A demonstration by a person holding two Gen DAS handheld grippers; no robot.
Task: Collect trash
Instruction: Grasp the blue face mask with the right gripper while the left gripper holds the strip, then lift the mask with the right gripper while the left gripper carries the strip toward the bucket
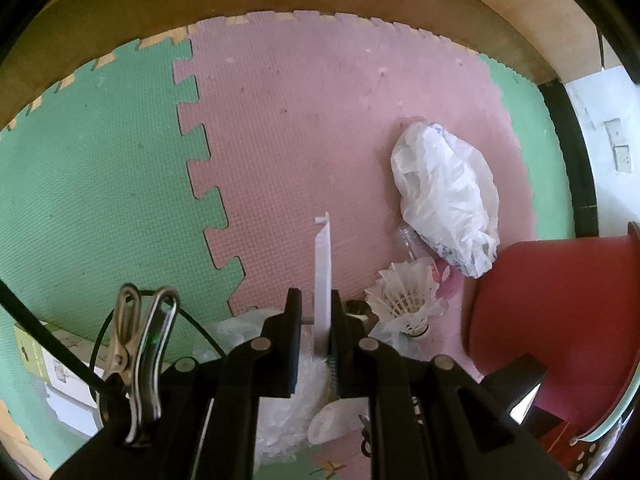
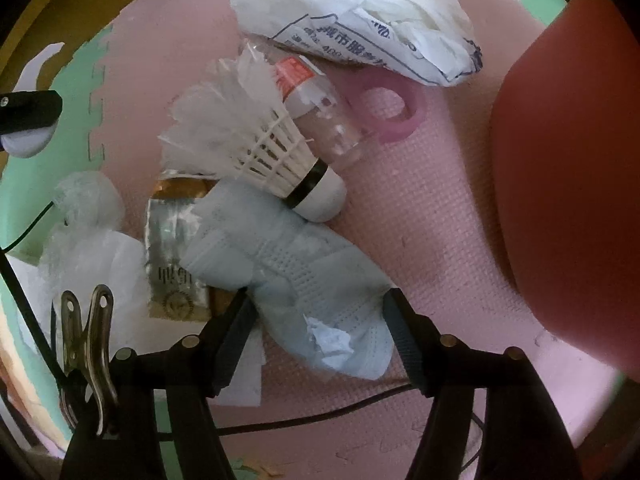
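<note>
Interlocking foam floor mats (image 1: 304, 128), pink in the middle with green tiles joining at either side, are carrying a scatter of trash, and a red plastic bin (image 1: 560, 320) is lying on its side at the mat's right edge. Near the bin's mouth a crumpled white plastic bag (image 1: 444, 184) with blue print is sitting on the pink tile, partly covering a clear empty bottle (image 2: 320, 108) with an orange label. A pale blue face mask (image 2: 304, 280) is lying crumpled just below the bottle, with a white feather shuttlecock (image 2: 264, 148) resting on its upper end and against the bottle. A gold and silver wrapper (image 2: 176, 256) is tucked under the mask's left side. The right gripper (image 2: 316, 320) is hanging over the mask with its jaws spread apart, one finger on each side of it. The left gripper (image 1: 316, 320) is pinching a flat white plastic strip (image 1: 323, 264), holding it upright above the pink tile.
</note>
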